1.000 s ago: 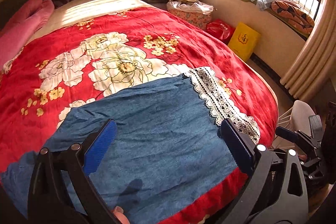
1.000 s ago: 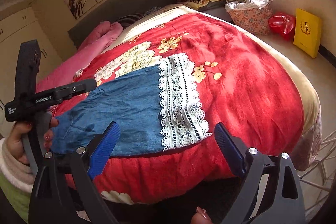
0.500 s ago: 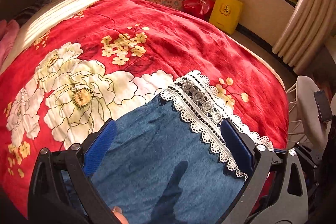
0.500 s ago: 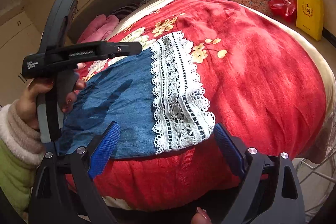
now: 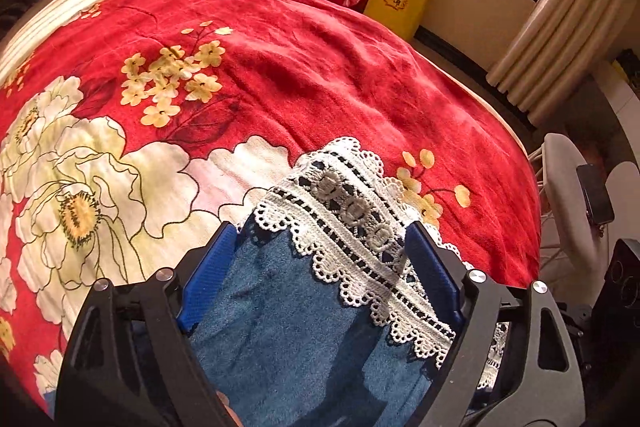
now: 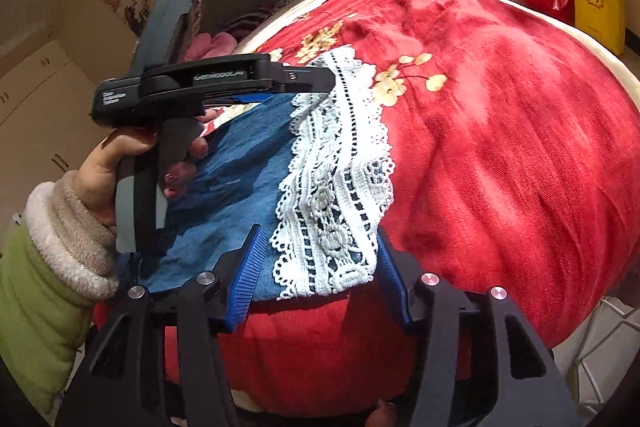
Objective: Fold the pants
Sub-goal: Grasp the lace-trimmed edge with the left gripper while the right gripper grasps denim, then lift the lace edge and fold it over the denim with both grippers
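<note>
While both grippers have just been closing in on the hem, neither pad pair visibly presses the cloth yet, so the main risk is a thin or one-layer pinch. The lace trim [image 6: 332, 187] is open-weave and floppy; a pad could snag only lace, and the denim beneath would slide out on lifting. The fuzzy red blanket [image 5: 320, 75] could also get caught in the bite, dragging bedding along with the fold.

Left gripper [image 5: 320, 239]: jaws fairly wide, astride the far corner of the pants [image 5: 304, 339] at lower centre of its view; denim and lace lie between the blue pads, gaps visible on either side. In the right view this gripper sits at upper left of the frame, tips over the lace's far end.

Right gripper [image 6: 320, 255]: jaws at a middling gap, straddling the near hem corner at lower centre, lace end between the pads, seemingly just short of contact on both sides.

Pants lie flat on the blanket, hem toward frame right in the right view.
</note>
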The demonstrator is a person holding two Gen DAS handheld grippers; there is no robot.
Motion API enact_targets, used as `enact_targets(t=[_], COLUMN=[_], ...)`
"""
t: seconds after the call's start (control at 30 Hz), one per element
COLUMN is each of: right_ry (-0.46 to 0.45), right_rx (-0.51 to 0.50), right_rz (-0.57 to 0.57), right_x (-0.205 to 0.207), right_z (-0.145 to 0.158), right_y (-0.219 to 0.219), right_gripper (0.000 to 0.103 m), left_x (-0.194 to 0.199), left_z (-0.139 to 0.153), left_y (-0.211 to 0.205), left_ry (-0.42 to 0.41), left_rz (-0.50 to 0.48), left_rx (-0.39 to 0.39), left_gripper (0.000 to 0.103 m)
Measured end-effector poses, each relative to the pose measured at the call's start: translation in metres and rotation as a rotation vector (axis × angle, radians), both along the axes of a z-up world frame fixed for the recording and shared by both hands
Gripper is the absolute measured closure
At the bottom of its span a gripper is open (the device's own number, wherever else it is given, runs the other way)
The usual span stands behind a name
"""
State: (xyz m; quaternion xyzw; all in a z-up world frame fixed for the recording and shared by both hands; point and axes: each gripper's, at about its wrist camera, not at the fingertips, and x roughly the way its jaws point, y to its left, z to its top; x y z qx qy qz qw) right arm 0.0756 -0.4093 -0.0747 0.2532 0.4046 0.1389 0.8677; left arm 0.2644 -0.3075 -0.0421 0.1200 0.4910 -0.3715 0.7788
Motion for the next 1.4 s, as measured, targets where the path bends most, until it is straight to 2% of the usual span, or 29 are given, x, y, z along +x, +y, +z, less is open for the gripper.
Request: enact_targets(t=[0.07,0.13,0.17,0.2,0.27,0.3,0.43,0.6,0.77,0.87,0.97,1.03,1.07,1.1,1.13,1.2,1.27,1.33,1.4], right_ry=[-0.004,-0.012,-0.019,-0.024,-0.040,-0.050,-0.114,-0.221,-0.338,-0.367,-0.346,-0.305,-0.282,-0.262,-0.246,-0.230,-0.225,-0.230,-0.224], right_rx=[0.010,0.016,0.032,0.047,0.063,0.068,0.056,0.025,-0.014,-0.044,-0.095,-0.123,-0.144,-0.168,-0.186,-0.191,-0.205,-0.232,-0.248], right_rz=[-0.004,0.006,0.013,0.018,0.015,0.015,0.026,0.078,0.207,0.315,0.415,0.467,0.487,0.495,0.506,0.528,0.559,0.598,0.654], right_x=[0.003,0.003,0.003,0.004,0.003,0.002,-0.005,-0.016,-0.021,-0.019,-0.011,-0.005,-0.003,0.000,0.000,-0.005,-0.008,-0.015,-0.020], right_z=[-0.001,0.001,0.001,0.002,0.004,0.006,0.026,0.061,0.094,0.100,0.092,0.080,0.072,0.065,0.060,0.049,0.044,0.043,0.040], right_y=[0.001,0.003,0.003,0.003,0.003,0.003,0.009,0.026,0.066,0.102,0.144,0.168,0.181,0.190,0.199,0.210,0.221,0.235,0.250], right_gripper=[0.051,0.061,0.068,0.072,0.075,0.076,0.077,0.077,0.077,0.077,0.077,0.077,0.077,0.077,0.077,0.075,0.074,0.073,0.060], left_x=[0.000,0.002,0.002,0.003,0.004,0.005,0.002,-0.007,-0.024,-0.034,-0.039,-0.041,-0.042,-0.045,-0.047,-0.056,-0.067,-0.074,-0.077], left_z=[-0.004,-0.007,-0.007,-0.007,-0.006,-0.005,0.006,0.037,0.068,0.070,0.056,0.041,0.032,0.024,0.019,0.010,0.008,0.007,0.007], left_y=[-0.004,-0.004,-0.003,-0.002,0.000,0.002,0.012,0.045,0.114,0.159,0.202,0.229,0.242,0.256,0.269,0.290,0.309,0.321,0.327], left_ry=[-0.006,-0.009,-0.009,-0.009,-0.021,-0.017,-0.029,-0.058,-0.126,-0.140,-0.121,-0.087,-0.059,-0.033,-0.002,0.056,0.081,0.113,0.155], left_rz=[-0.007,-0.006,-0.006,-0.005,-0.002,-0.001,-0.008,0.009,0.079,0.165,0.265,0.362,0.411,0.459,0.495,0.538,0.576,0.590,0.593], left_rx=[0.024,0.032,0.032,0.034,0.045,0.039,-0.015,-0.197,-0.389,-0.443,-0.458,-0.464,-0.478,-0.498,-0.532,-0.624,-0.695,-0.764,-0.811], left_gripper=[0.038,0.047,0.054,0.065,0.081,0.083,0.086,0.086,0.085,0.084,0.081,0.073,0.063,0.046,0.039,0.032,0.024,0.021,0.014])
